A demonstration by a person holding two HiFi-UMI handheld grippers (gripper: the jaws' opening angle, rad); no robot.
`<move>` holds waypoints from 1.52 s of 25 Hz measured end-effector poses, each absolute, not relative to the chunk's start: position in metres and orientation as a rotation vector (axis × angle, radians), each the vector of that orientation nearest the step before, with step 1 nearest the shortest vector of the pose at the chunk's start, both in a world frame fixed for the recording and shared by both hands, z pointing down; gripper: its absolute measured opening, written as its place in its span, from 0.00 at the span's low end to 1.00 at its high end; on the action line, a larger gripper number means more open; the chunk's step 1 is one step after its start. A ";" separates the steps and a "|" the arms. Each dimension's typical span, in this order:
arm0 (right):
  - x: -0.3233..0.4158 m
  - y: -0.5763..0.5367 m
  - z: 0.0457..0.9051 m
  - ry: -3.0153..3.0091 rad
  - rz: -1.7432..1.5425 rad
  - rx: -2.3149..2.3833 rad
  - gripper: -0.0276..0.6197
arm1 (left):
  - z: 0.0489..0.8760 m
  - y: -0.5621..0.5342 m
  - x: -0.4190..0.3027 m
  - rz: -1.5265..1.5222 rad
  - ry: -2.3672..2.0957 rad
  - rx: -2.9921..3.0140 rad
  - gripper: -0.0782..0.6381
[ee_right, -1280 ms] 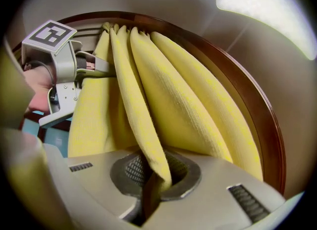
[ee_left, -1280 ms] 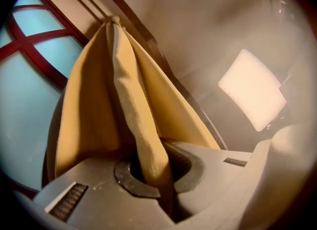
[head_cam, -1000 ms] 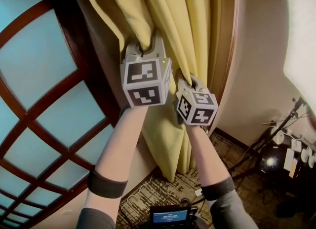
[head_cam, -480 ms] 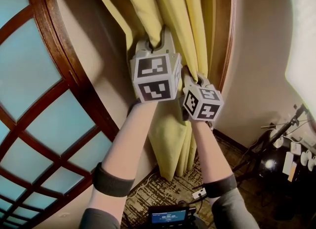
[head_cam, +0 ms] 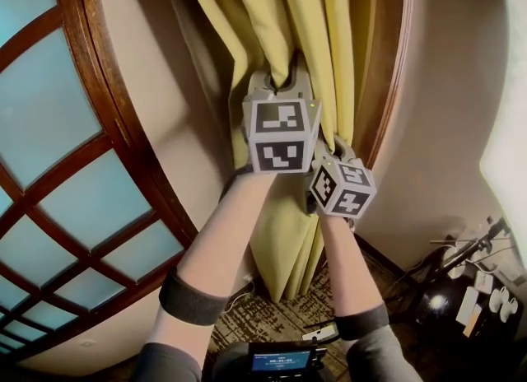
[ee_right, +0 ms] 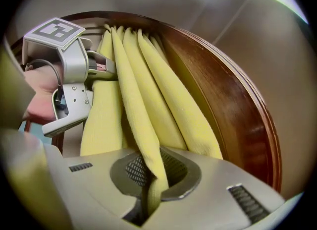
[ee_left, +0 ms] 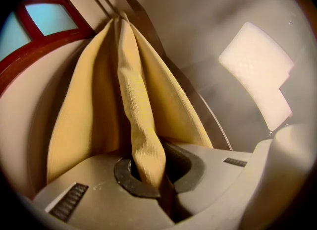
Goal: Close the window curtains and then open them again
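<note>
Yellow curtain [head_cam: 280, 10], gathered: left gripper [head_cam: 284, 77] and right gripper [head_cam: 329, 138] are each clamping one fold, bunching the cloth beside the wooden window frame [head_cam: 394, 67], seemingly uncovering the glass [head_cam: 49, 109].

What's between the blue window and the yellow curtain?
The dark wooden frame, then a strip of plain beige wall reaching the curtain; the head view shows it.
</note>
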State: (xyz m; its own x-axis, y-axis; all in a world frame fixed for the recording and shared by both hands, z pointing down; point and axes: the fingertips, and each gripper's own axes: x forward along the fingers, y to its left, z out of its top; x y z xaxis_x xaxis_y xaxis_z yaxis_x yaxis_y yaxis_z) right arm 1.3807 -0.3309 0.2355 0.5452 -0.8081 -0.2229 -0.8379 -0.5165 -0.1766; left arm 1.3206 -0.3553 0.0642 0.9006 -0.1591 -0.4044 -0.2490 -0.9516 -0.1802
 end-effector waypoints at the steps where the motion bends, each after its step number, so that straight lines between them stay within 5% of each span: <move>1: 1.384 -0.331 0.234 1.377 0.172 -2.518 0.08 | 0.063 -0.354 1.323 0.587 0.302 -2.841 0.11; 25: 1.299 -0.362 0.266 1.578 0.239 -2.597 0.09 | 0.108 -0.393 1.226 0.398 0.516 -2.793 0.13; 33: 1.232 -0.351 0.276 1.599 0.294 -2.662 0.17 | 0.142 -0.402 1.138 0.292 0.621 -2.743 0.37; 38: 1.182 -0.338 0.283 1.596 0.271 -2.654 0.22 | 0.171 -0.388 1.077 0.219 0.579 -2.775 0.42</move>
